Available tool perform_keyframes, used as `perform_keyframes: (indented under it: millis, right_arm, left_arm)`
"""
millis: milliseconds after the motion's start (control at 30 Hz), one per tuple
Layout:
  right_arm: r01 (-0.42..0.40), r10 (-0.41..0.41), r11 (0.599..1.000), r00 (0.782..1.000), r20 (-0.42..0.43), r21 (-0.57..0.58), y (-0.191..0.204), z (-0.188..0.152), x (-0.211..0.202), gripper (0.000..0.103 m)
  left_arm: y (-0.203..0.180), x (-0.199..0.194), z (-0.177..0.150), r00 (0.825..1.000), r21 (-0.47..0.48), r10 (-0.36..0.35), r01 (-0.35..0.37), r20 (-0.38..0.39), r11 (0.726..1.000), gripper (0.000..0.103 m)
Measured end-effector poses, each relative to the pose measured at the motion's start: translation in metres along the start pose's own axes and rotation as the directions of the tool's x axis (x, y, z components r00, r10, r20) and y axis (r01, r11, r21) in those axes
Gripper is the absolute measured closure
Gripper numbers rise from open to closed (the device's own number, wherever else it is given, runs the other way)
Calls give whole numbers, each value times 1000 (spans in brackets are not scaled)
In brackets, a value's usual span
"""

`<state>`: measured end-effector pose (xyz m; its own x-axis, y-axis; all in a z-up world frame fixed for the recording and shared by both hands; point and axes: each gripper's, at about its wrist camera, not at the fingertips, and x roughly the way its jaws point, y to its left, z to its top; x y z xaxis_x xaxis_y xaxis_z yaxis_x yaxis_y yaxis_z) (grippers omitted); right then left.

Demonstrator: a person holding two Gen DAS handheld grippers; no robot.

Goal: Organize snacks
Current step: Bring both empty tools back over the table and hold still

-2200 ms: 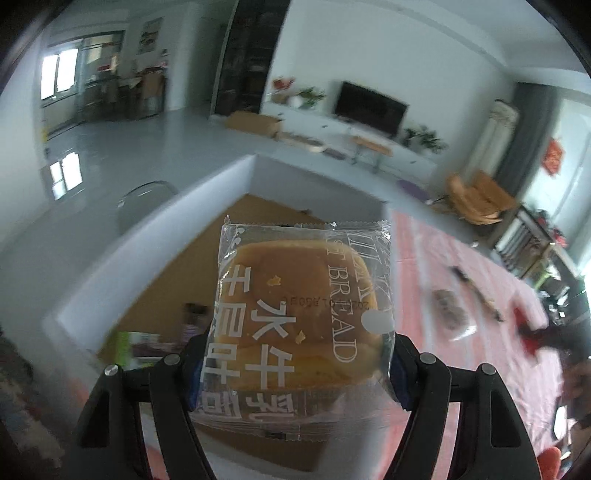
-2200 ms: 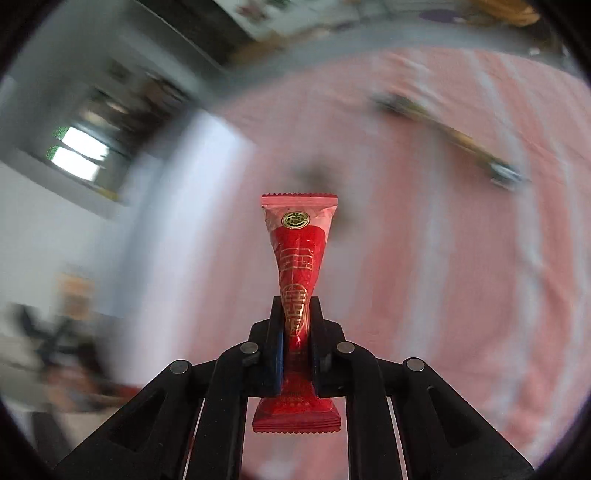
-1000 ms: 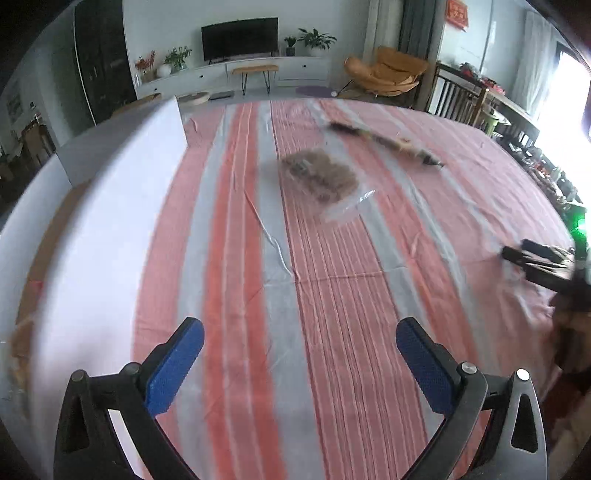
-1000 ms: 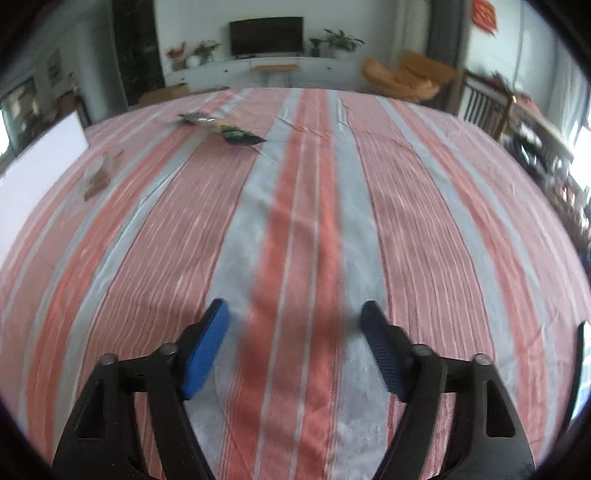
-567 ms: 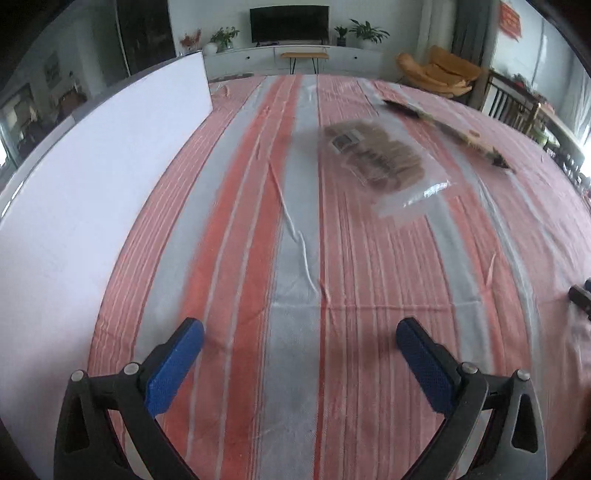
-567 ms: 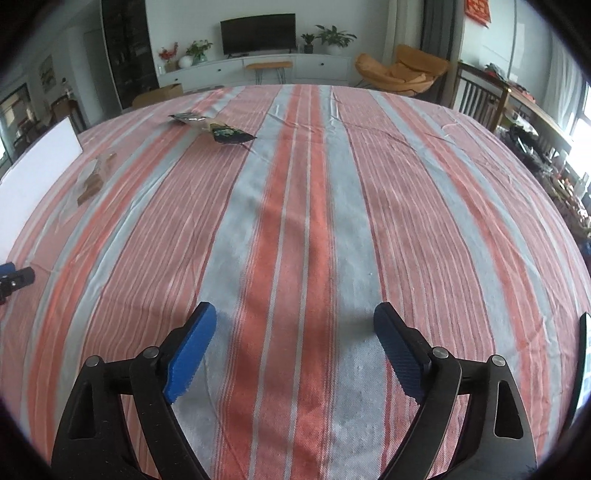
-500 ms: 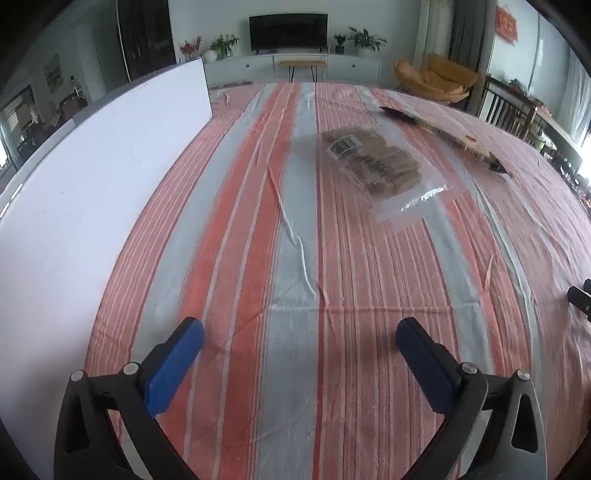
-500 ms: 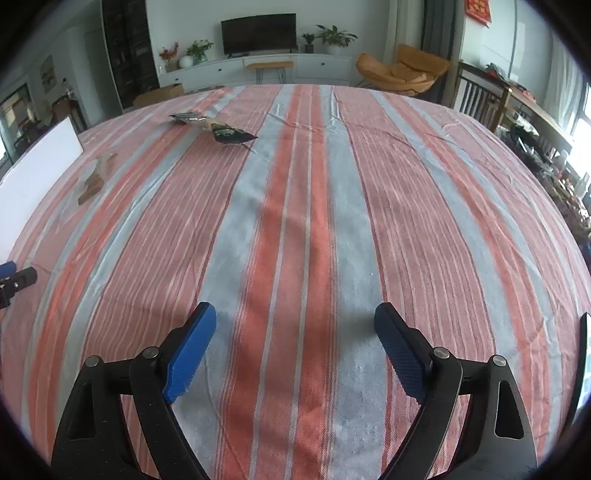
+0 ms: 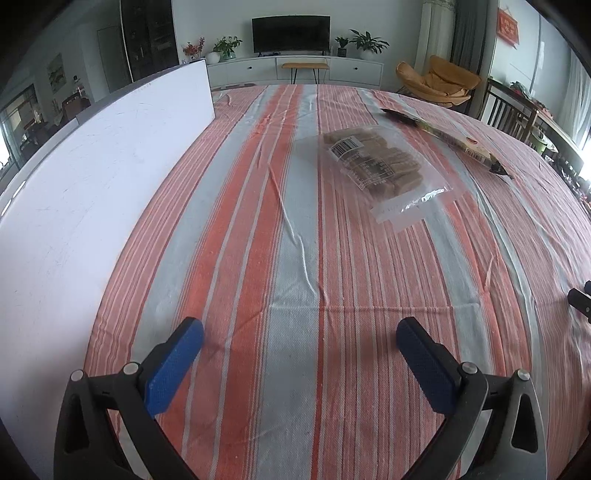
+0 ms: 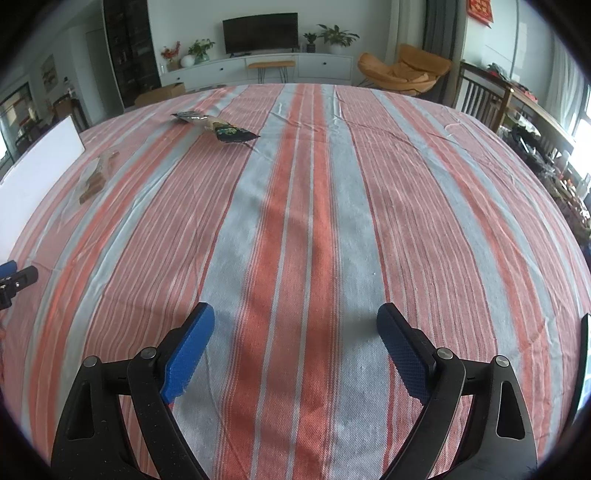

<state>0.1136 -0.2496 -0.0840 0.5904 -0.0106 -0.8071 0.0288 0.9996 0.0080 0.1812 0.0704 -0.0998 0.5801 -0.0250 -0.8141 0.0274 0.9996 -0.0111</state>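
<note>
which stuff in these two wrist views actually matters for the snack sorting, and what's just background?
Part of the job:
- clear bag of brown biscuits, lying on the tablecloth
- long dark snack packet, farther back
- white box wall along the table's left edge
- left gripper and right gripper, both open and empty

Just around:
- striped tablecloth
- TV
- orange chair
- potted plants

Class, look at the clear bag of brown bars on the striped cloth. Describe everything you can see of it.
The clear bag is a thin, see-through plastic packet with a row of brown bars inside and a white barcode label on top. It lies flat on the striped tablecloth, its empty end crumpled and glossy. Neither gripper touches it.
</note>
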Motion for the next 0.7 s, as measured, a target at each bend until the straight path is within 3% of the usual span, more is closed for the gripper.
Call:
perform_keyframes:
  millis: [467,700]
  right_arm:
    - [-1,1,1000,1000,0,0,0,0,0,11]
    - [-1,1,1000,1000,0,0,1,0,0,11]
  left_arm:
    - [-2,-1,1,999,6,-2,2,-53,1000,0]
    - [-2,-5,-1,994,-42,-4,-1,-112,999,0]
